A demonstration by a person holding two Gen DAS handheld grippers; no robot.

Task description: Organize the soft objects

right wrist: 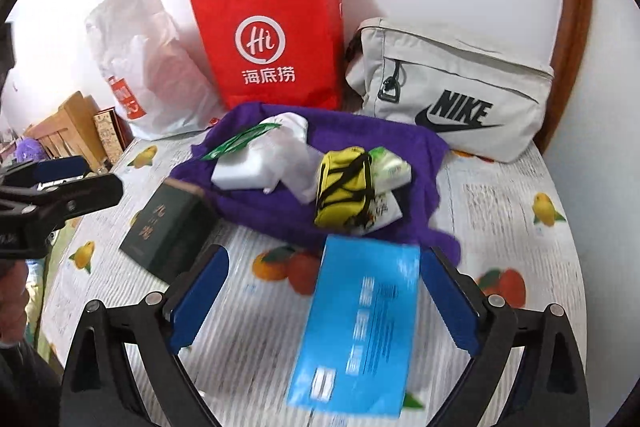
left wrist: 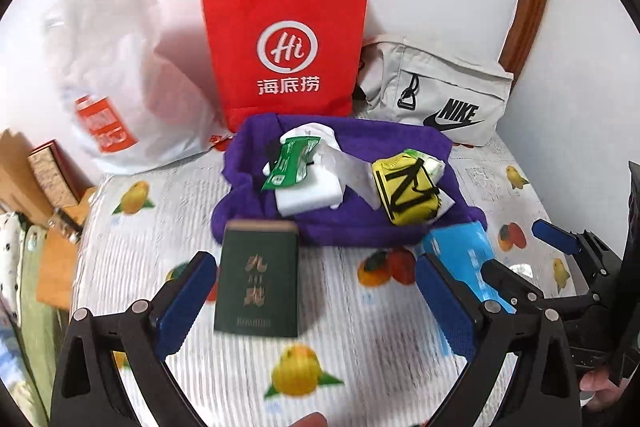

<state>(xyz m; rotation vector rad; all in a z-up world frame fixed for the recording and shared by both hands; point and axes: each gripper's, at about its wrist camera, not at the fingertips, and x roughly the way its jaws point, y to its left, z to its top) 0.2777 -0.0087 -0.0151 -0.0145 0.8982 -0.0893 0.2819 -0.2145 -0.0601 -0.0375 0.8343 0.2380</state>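
A purple cloth (left wrist: 360, 227) (right wrist: 360, 135) lies on the fruit-print table cover, holding a white packet (left wrist: 310, 193) (right wrist: 244, 173), a green wrapper (left wrist: 294, 163), white tissue (right wrist: 298, 151) and a yellow pouch with black straps (left wrist: 406, 193) (right wrist: 344, 187). A dark green box (left wrist: 258, 279) (right wrist: 168, 227) lies between the fingers of my open left gripper (left wrist: 316, 291). A blue packet (right wrist: 360, 327) (left wrist: 464, 263) lies between the fingers of my open right gripper (right wrist: 324, 295). Neither gripper holds anything.
A red paper bag (left wrist: 286, 43) (right wrist: 276, 35), a white plastic bag (left wrist: 116, 79) (right wrist: 148, 67) and a grey Nike pouch (left wrist: 440, 95) (right wrist: 452, 91) stand against the back wall. Wooden furniture (right wrist: 68, 131) and boxes sit off the table's left edge.
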